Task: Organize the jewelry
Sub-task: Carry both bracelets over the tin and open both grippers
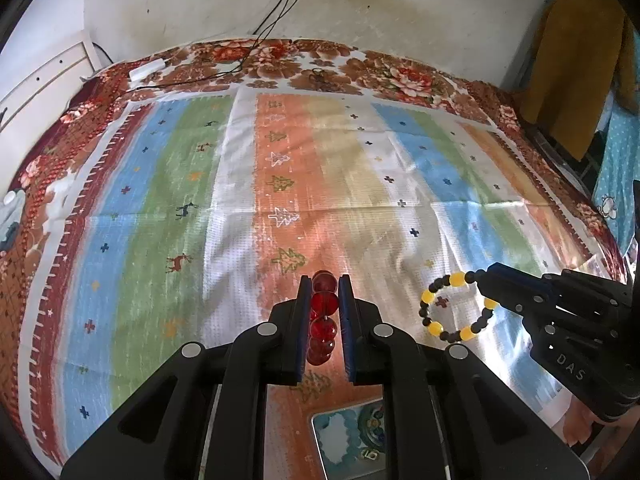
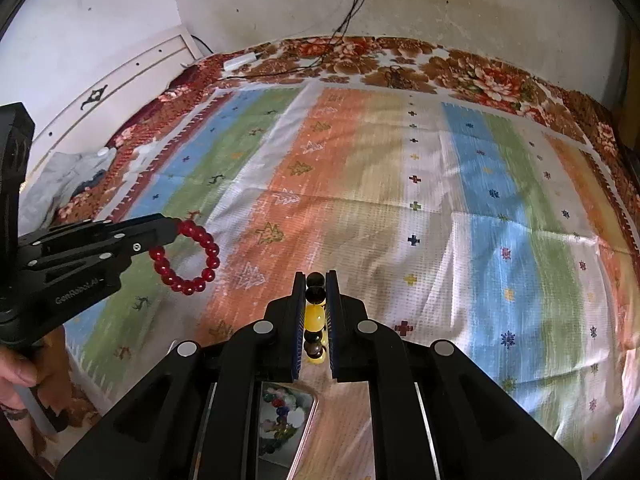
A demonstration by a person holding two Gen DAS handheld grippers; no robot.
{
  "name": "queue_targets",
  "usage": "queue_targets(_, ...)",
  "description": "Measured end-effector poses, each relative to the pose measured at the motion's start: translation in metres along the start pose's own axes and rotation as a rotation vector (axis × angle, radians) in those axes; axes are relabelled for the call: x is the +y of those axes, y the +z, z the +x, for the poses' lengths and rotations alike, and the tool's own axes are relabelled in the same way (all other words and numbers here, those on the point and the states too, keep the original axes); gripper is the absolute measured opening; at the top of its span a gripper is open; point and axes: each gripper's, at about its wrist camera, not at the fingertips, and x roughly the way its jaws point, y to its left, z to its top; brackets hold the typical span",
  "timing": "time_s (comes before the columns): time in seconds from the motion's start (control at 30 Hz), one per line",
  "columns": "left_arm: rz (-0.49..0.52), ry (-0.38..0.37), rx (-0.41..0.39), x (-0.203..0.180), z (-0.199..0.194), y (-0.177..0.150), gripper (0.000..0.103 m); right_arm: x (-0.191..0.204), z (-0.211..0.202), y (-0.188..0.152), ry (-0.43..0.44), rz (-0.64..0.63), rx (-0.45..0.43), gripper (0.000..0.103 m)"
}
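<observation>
My left gripper (image 1: 324,286) is shut on a red bead bracelet (image 1: 323,320) and holds it above the striped cloth; the bracelet hangs as a ring in the right wrist view (image 2: 192,258), beside the left gripper (image 2: 170,232). My right gripper (image 2: 316,280) is shut on a yellow and black bead bracelet (image 2: 314,320); it shows as a ring in the left wrist view (image 1: 456,306), held by the right gripper (image 1: 482,278). A metal-rimmed tray (image 1: 316,432) with jewelry lies below the left gripper, and shows in the right wrist view (image 2: 308,416).
A striped cloth (image 1: 340,184) covers a floral bedspread (image 1: 320,64). Black cables (image 1: 280,12) run down the wall to a white adapter (image 1: 146,69). A mustard garment (image 1: 576,60) hangs at the right. Grey clothing (image 2: 72,176) lies at the left edge.
</observation>
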Motion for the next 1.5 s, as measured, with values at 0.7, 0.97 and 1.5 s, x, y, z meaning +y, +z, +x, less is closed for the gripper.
queue_targets(0.7,0.004,-0.032,-0.081,-0.018,-0.042,-0.024,0.013,0.02,-0.049,-0.02,0.041,-0.061,-0.077,0.011)
queue_targets(0.97,-0.006,-0.053,-0.082,-0.02,-0.051,-0.037,0.013,0.024,-0.053,-0.034,0.053,-0.07,-0.064,0.011)
queue_targets(1.5,-0.013,-0.003,-0.078,-0.023,-0.059,-0.066,0.032,0.025,-0.058,-0.06,0.087,-0.077,-0.054,0.05)
